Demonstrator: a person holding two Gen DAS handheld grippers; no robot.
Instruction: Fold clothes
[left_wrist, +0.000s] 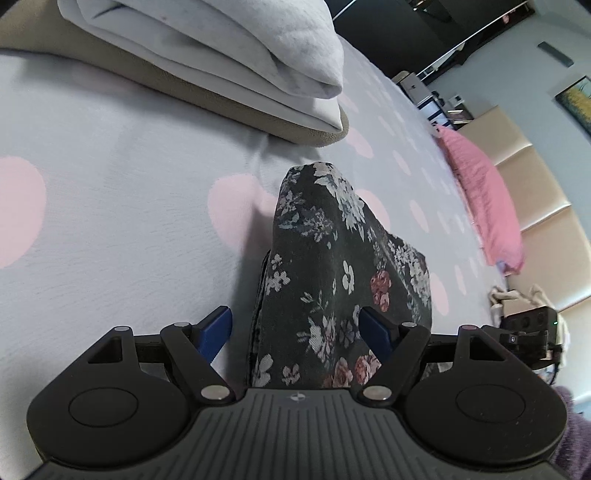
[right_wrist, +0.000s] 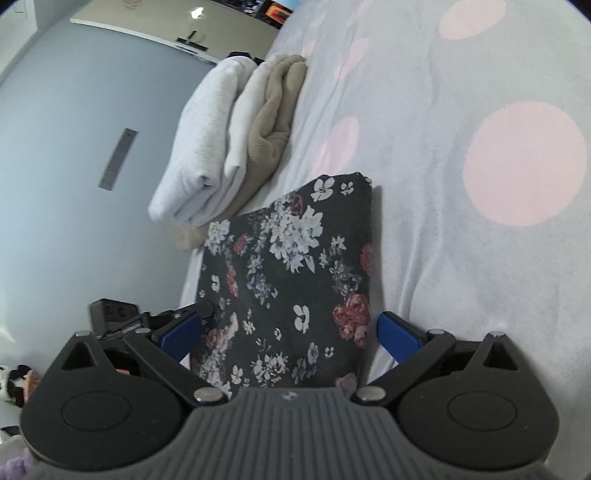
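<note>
**Both grippers open around the folded floral garment**

I am holding my left gripper (left_wrist: 295, 328) low over the bed, pointing forward along the cover, its blue fingers (left_wrist: 216, 328) spread wide. The folded floral garment (left_wrist: 332, 266) is lying between them; the right finger looks to be touching the cloth, while the left one is standing clear of it, so nothing is being clamped. The garment is rising ahead of this gripper in a dark, flowered hump.

I am holding my right gripper (right_wrist: 291, 332) the same way, fingers (right_wrist: 399, 336) wide apart, with the same floral garment (right_wrist: 291, 258) stretching forward from between them as a flat folded rectangle. Both fingers are sitting just beside its edges; I cannot tell whether they are touching it.

Beyond the garment, ahead and to the left of the right gripper, a stack of folded clothes (right_wrist: 221, 144) is resting, white pieces over a beige one. Under everything, the grey bedspread with pink dots (right_wrist: 480, 184) is spreading out. Far right of the left gripper, a pink pillow (left_wrist: 484, 199) is lying by the padded headboard (left_wrist: 535, 192).
</note>
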